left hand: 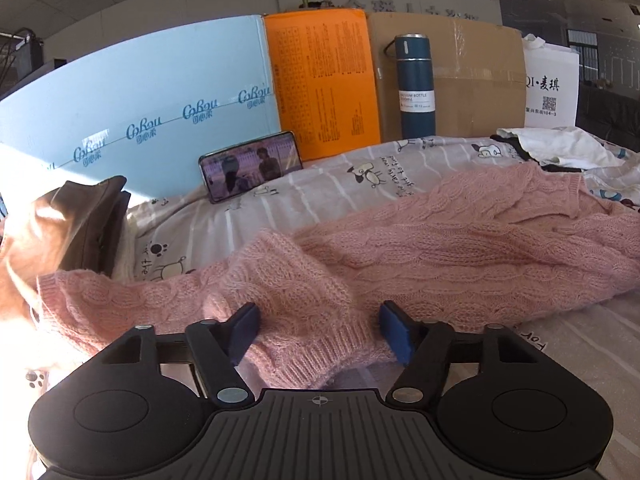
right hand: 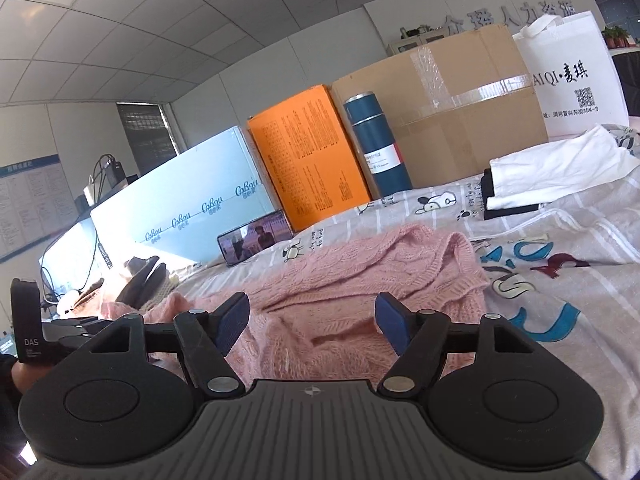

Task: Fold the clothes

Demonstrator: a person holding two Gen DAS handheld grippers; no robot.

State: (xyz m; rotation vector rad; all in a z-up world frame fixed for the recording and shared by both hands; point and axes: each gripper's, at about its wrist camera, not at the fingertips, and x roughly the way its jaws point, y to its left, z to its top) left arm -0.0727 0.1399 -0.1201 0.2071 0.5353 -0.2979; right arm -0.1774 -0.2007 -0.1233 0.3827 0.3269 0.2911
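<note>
Left wrist: pink cable-knit sweater (left hand: 400, 248) rumpled, ribbed cuff (left hand: 320, 356) nearest.

a bed, or a surface made up like one, under a grey striped sheet (left hand: 320, 184) printed with cartoon dogs. on it lie a pink sweater (left hand: 440, 248) spread across the middle, a white garment (left hand: 560, 146) on dark folded cloth at the far right, and brown folded clothes (left hand: 80, 220) at the left. along the back stand a phone (left hand: 250, 166), a blue box (left hand: 140, 92), an orange box (left hand: 324, 80), a blue flask (left hand: 414, 84), a cardboard box (left hand: 472, 76) and a white bag (left hand: 552, 84).
</note>
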